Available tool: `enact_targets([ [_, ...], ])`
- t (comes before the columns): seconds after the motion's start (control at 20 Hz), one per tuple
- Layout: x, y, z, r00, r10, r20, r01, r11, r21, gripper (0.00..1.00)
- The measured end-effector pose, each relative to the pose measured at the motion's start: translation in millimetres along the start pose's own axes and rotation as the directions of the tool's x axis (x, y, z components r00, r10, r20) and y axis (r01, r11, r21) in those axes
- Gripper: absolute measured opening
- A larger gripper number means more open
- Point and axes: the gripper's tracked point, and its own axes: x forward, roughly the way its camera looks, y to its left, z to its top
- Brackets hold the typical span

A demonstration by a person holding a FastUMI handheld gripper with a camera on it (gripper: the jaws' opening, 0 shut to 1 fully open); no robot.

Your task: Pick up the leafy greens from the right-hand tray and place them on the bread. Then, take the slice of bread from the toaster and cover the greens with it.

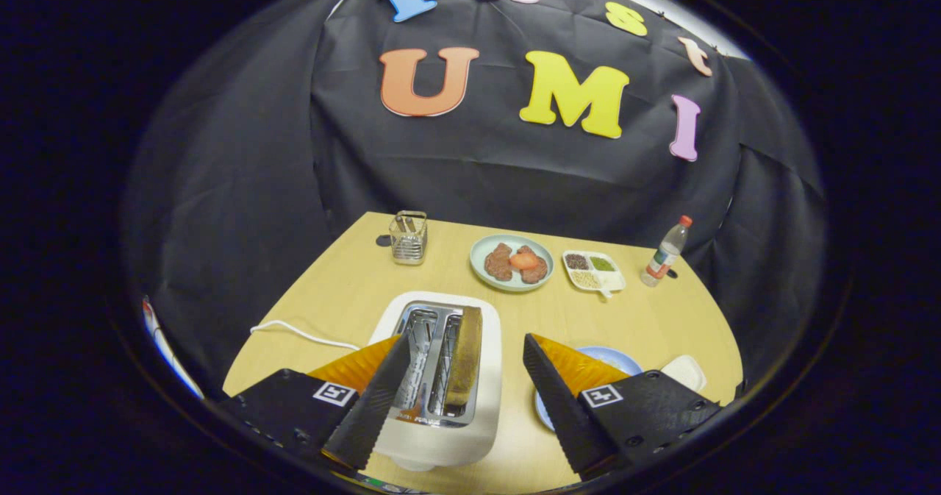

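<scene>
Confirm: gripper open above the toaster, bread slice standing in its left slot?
Not quite. The gripper view shows the gripper open above the toaster, but the bread slice stands in the right slot; the left slot is empty.

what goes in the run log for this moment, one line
gripper: open, empty, fingers straddling toaster | bread slice: upright in toaster's right slot, ungrasped | stage: lining up on bread

On the pale wooden tabletop (345, 289) in front of you, the white two-slot toaster (441, 414) sits nearest, a slice of toasted bread (465, 359) standing in its right slot. Your gripper (463, 388) hangs over it, jaws spread to either side. Far left stands a wire cutlery holder (409, 237); right of it, a round plate of patties (512, 262), a divided tray (594, 270), then a plastic bottle (666, 252).
</scene>
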Motion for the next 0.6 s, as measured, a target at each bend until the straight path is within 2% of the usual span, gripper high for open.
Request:
enact_targets([
  [0.4,17.0,3.5,-9.8,0.998,0.041,-0.052,-0.038,0.998,0.059,0.94],
  [0.45,21.9,4.7,-10.0,0.997,0.045,-0.061,-0.041,0.997,0.066,0.87],
  [0.6,31.7,7.3,-17.1,0.994,0.057,-0.094,-0.050,0.996,0.074,0.31],
])
